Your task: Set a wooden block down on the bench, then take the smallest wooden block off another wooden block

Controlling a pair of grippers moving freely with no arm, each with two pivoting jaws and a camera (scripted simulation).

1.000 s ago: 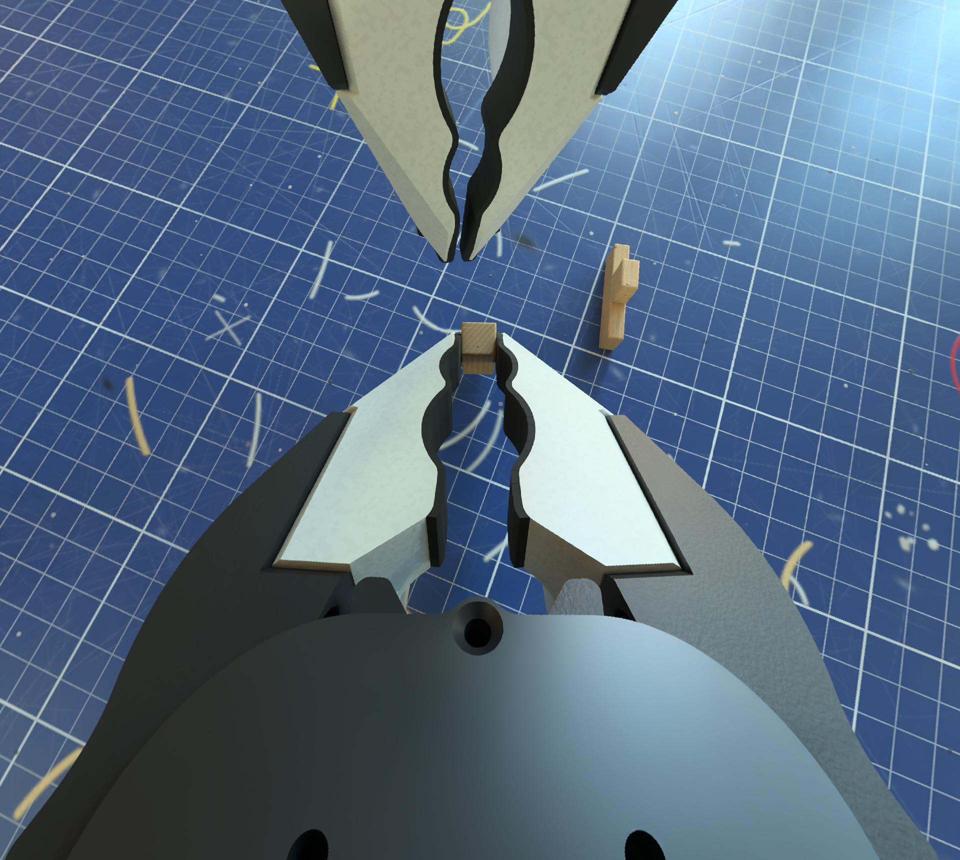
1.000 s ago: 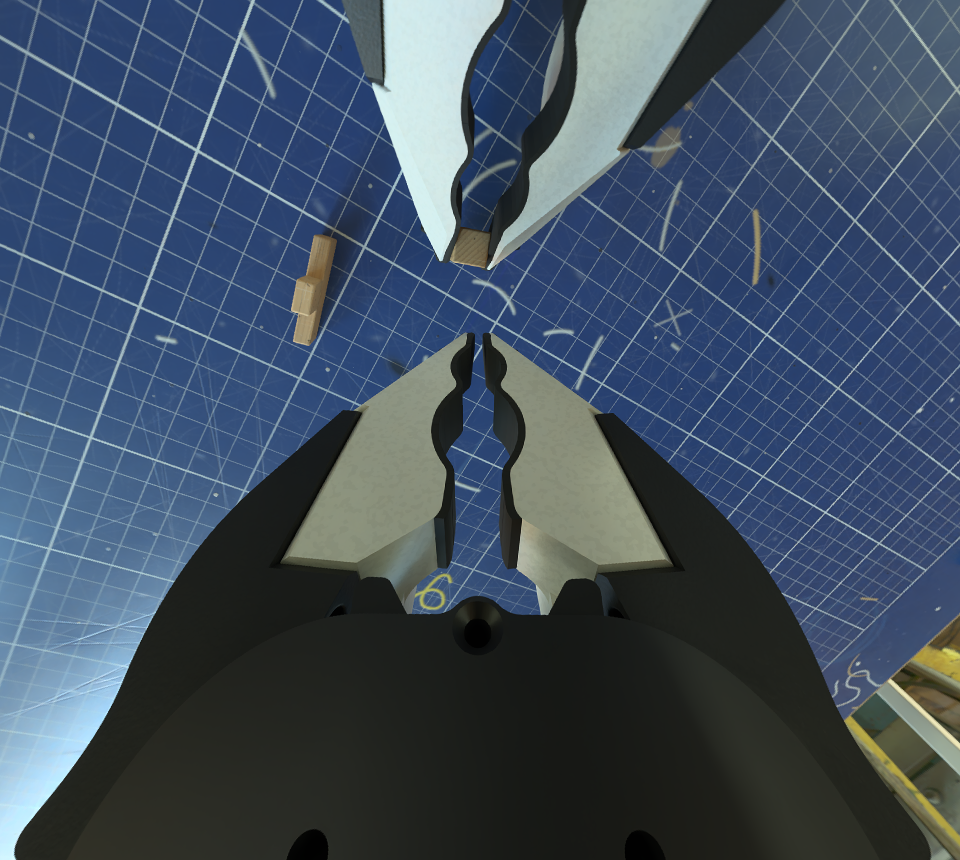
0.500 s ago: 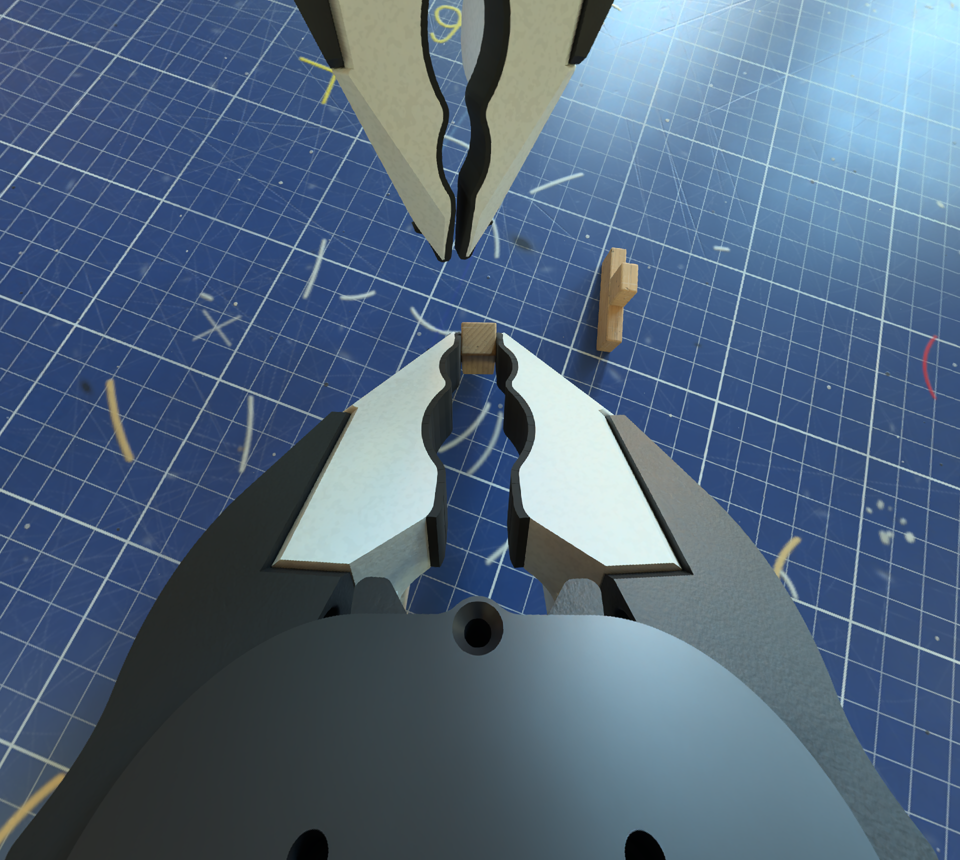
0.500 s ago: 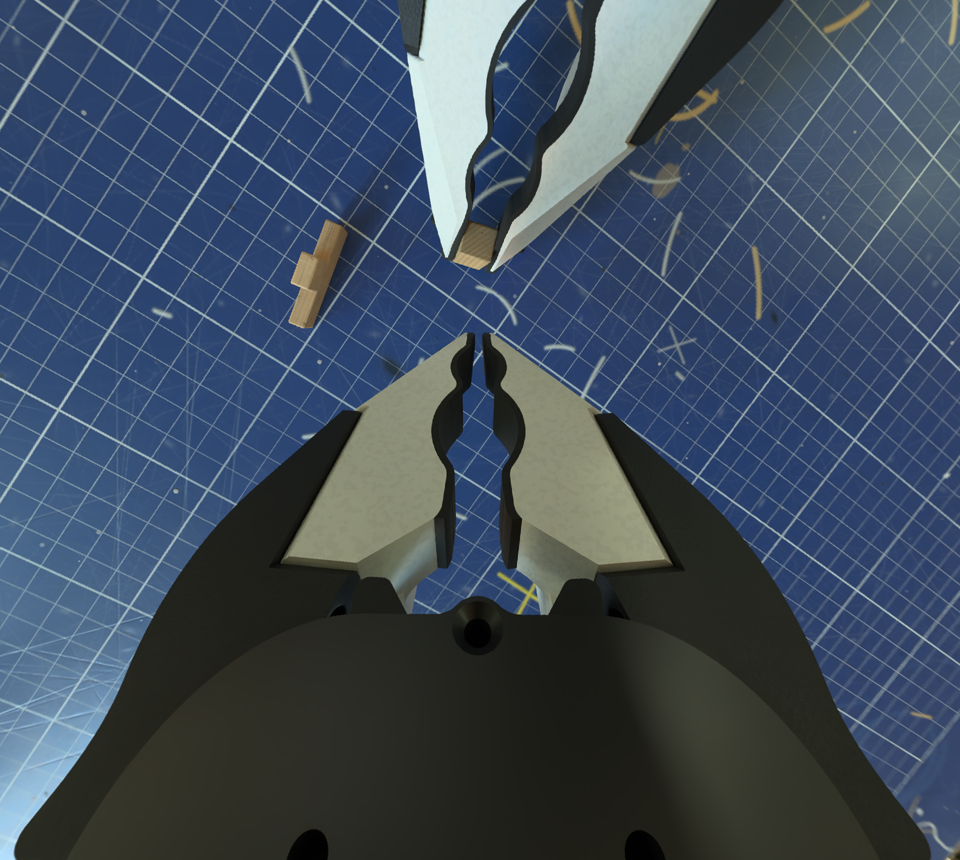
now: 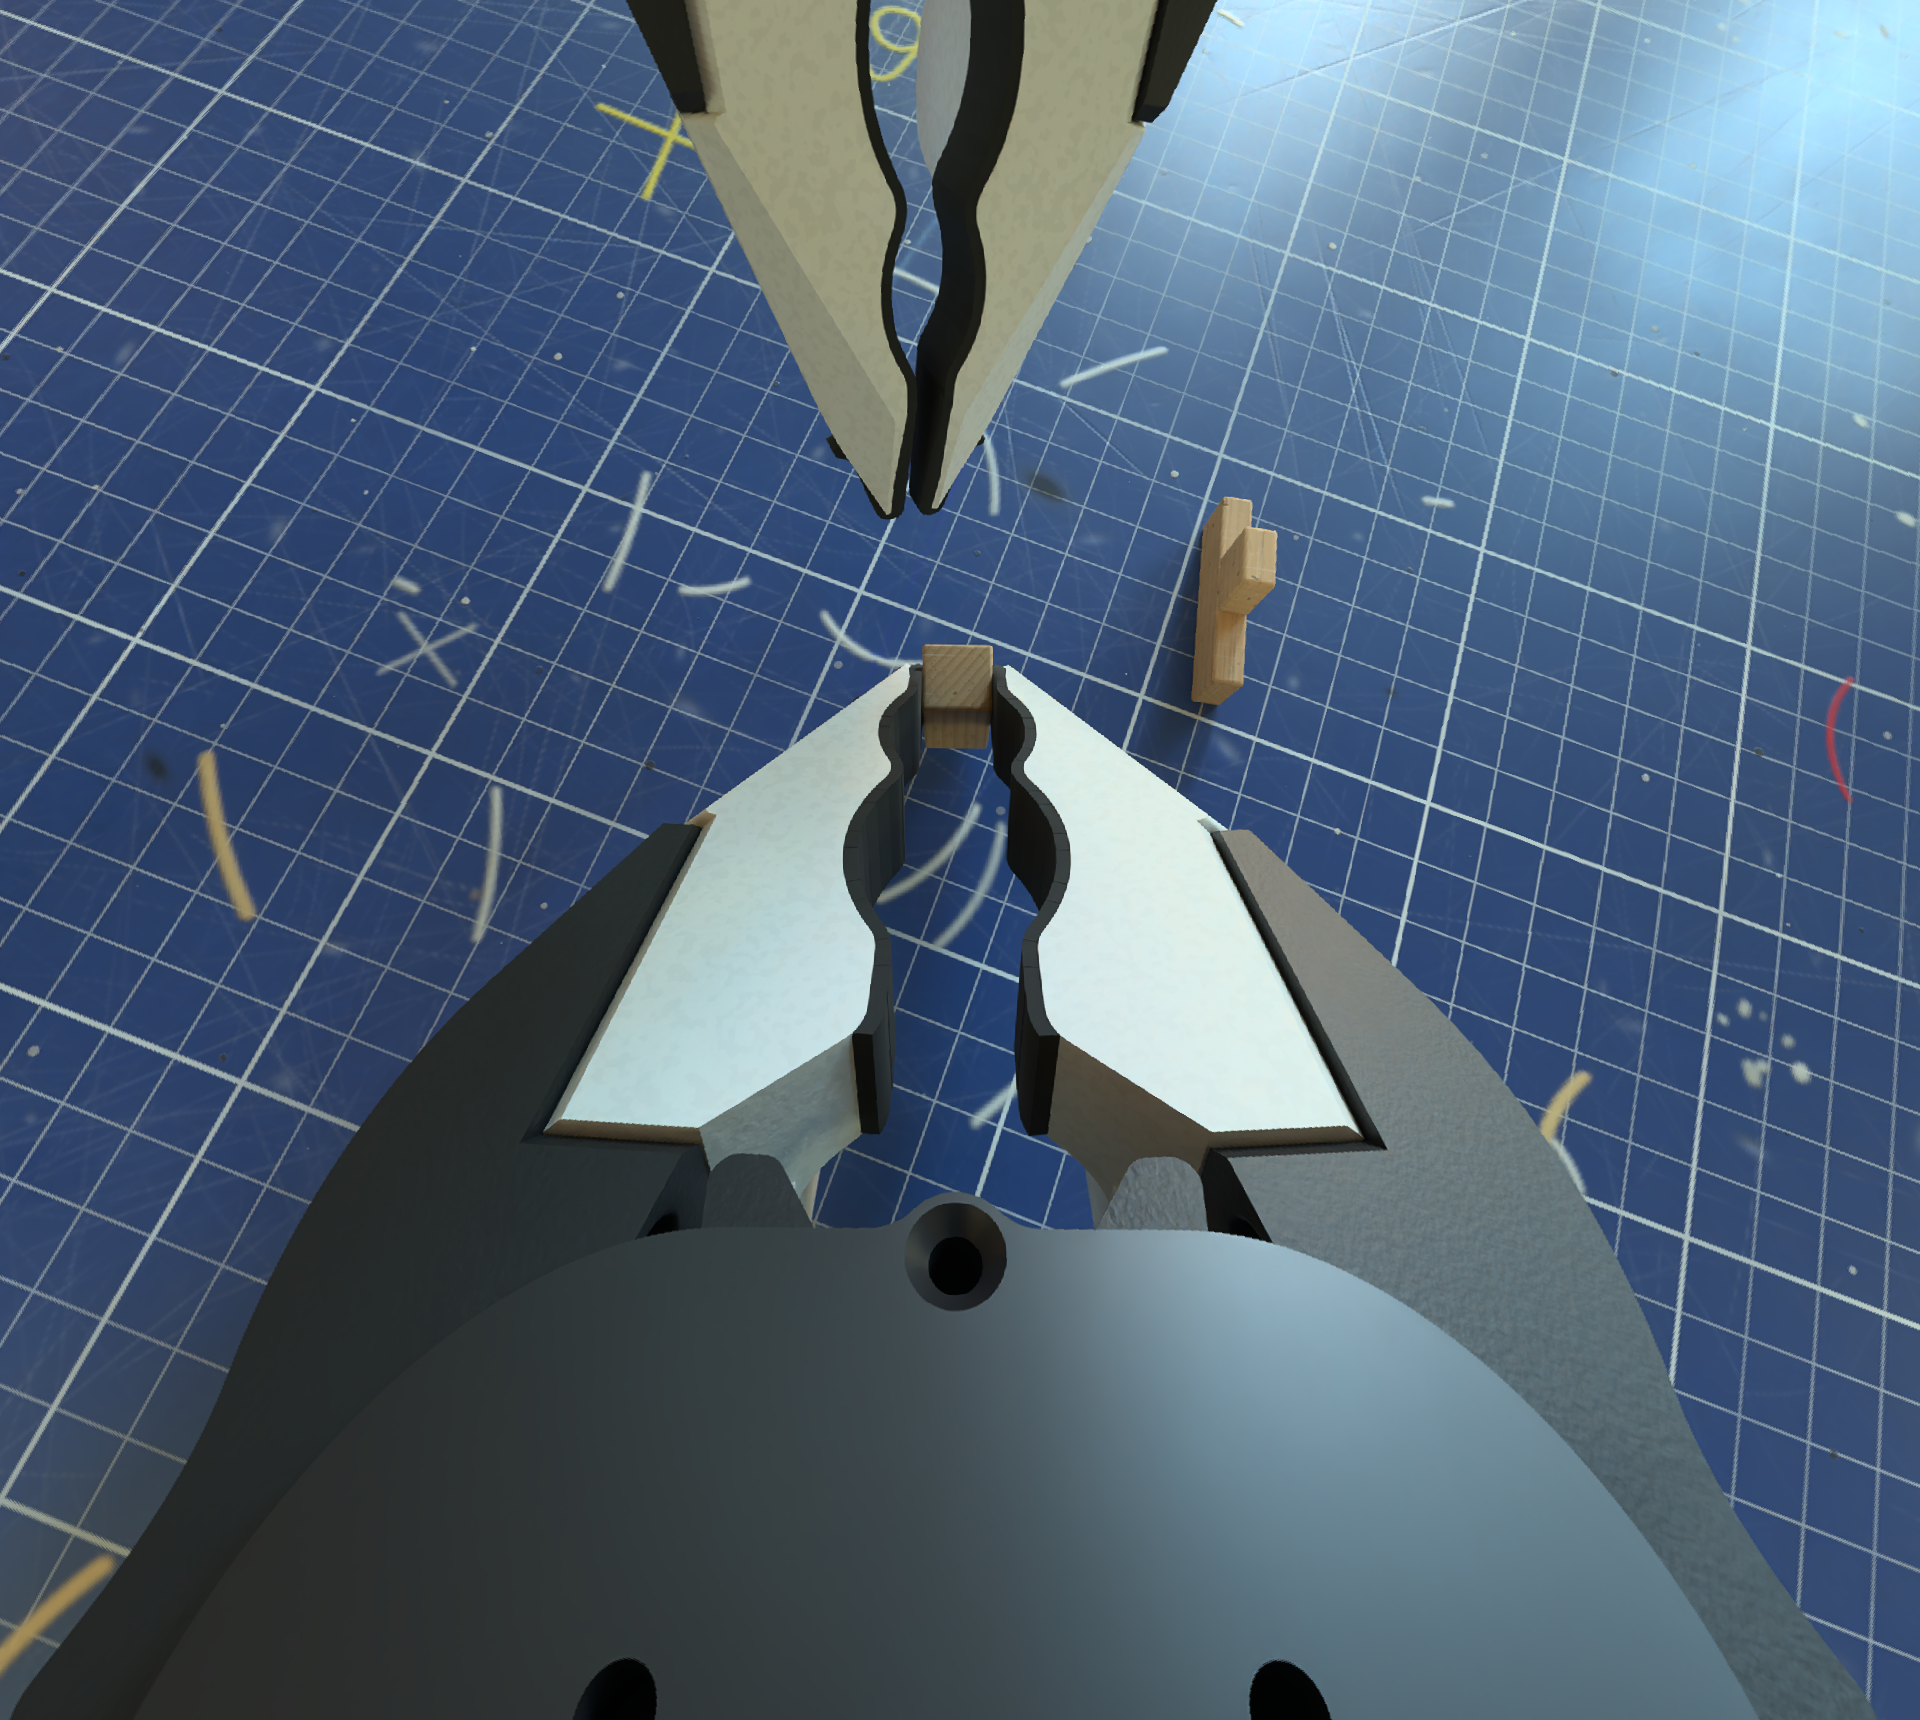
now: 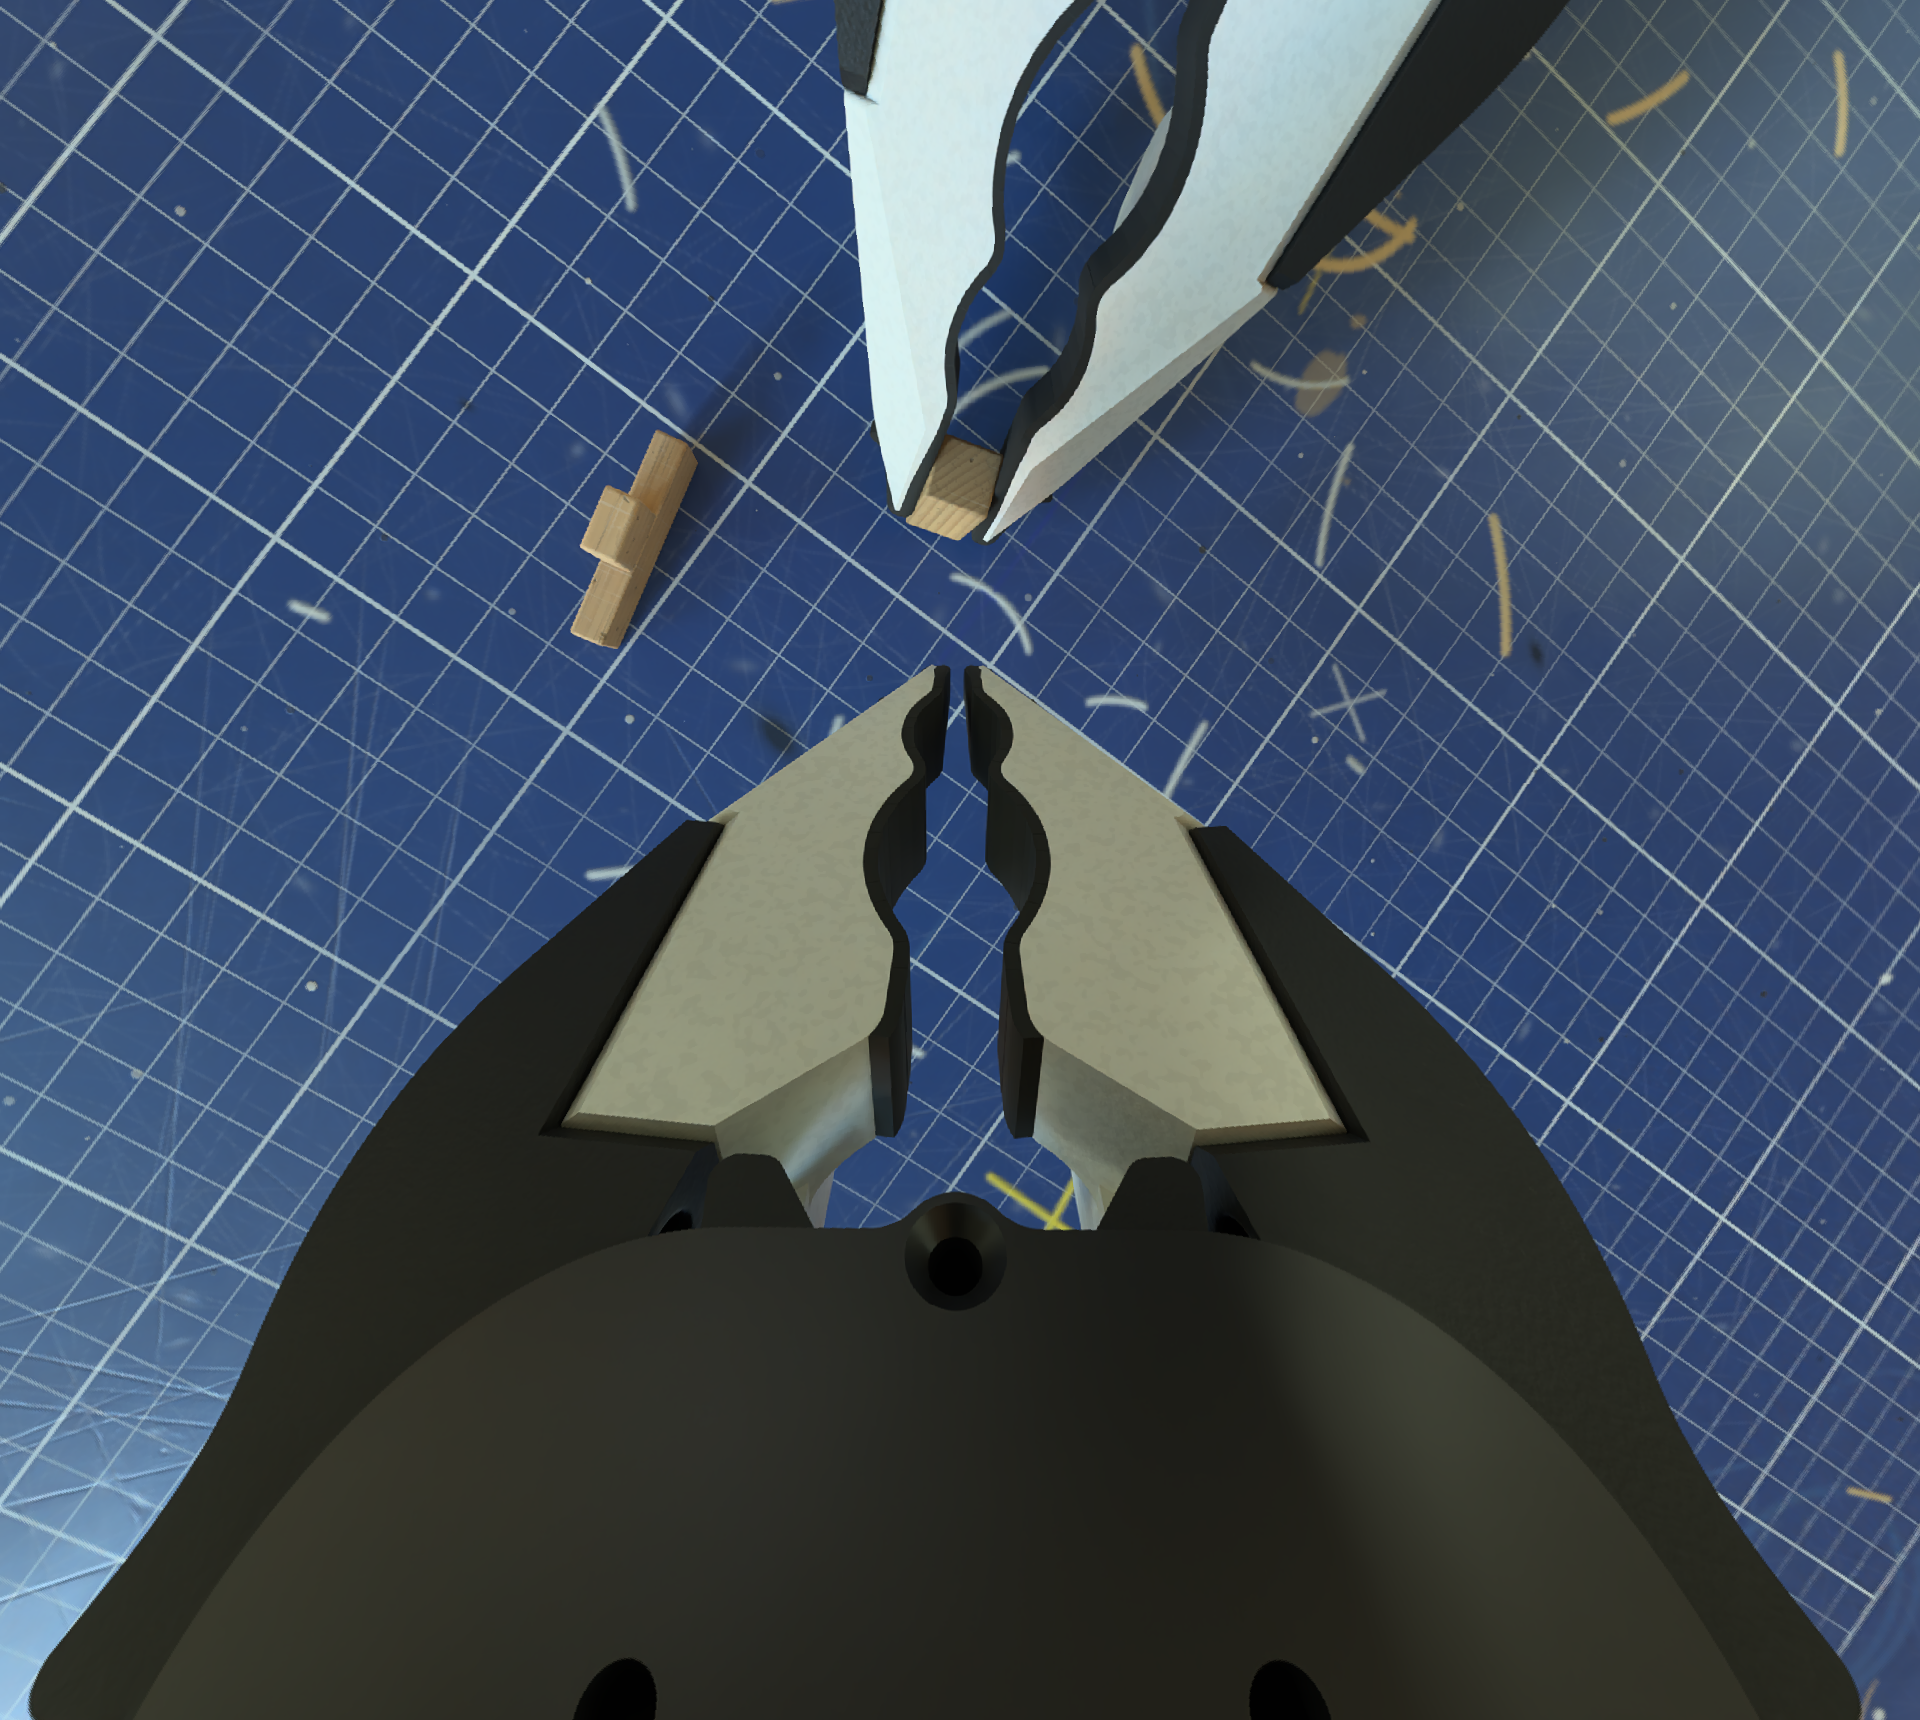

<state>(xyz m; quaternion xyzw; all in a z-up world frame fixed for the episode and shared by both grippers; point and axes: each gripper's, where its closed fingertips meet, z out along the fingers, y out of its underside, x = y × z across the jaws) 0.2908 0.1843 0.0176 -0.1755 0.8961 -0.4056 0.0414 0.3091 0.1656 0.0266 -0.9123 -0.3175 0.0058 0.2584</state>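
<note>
My left gripper (image 5: pixel 957 683) is shut on a small wooden block (image 5: pixel 957 696), held at the fingertips above the blue bench mat (image 5: pixel 312 320). That gripper (image 6: pixel 948 517) and its block (image 6: pixel 952 504) also show in the right wrist view. My right gripper (image 6: pixel 957 678) is shut and empty, tip to tip with the left; it shows opposite in the left wrist view (image 5: pixel 914 501). On the mat lies a long wooden block (image 5: pixel 1218 647) with the smallest wooden block (image 5: pixel 1249 564) across it. The pair shows left in the right wrist view: long block (image 6: pixel 629 564), small block (image 6: pixel 613 522).
The bench is a blue cutting mat (image 6: pixel 312 216) with a white grid, scattered with thin wood shavings (image 5: pixel 227 834) and chalk marks (image 5: pixel 426 647). A bright glare (image 5: pixel 1662 8) lies at the far right in the left wrist view.
The right gripper has shifted and turned over the mat, so the stacked blocks sit nearer and more tilted in its view. The left gripper still holds its block; the two tips stay close.
</note>
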